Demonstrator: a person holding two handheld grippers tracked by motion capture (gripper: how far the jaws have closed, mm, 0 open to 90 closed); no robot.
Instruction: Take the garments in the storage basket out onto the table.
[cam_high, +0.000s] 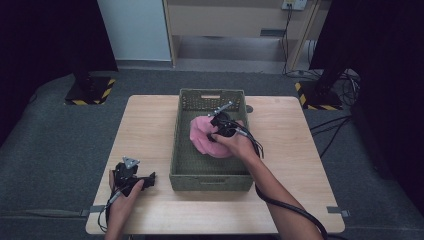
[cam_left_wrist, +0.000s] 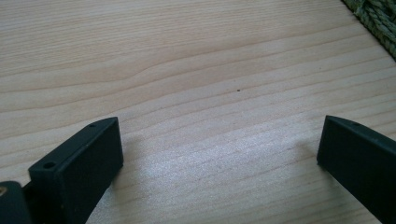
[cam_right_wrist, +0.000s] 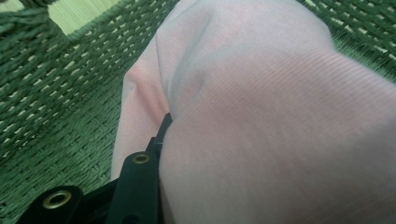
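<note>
A pink cloth lies bunched in the green woven basket at the middle of the wooden table. My right gripper reaches down into the basket and is shut on the pink cloth. In the right gripper view the cloth bulges over the jaws, one black finger shows at its left edge, and the other is hidden under the fabric. My left gripper rests near the table's front left corner, left of the basket. Its jaws stand open over bare wood with nothing between them.
The basket's corner shows at the top right of the left gripper view. Beyond the table, two black stands with yellow-and-black striped bases sit on the grey floor. Cables run along the floor at the right.
</note>
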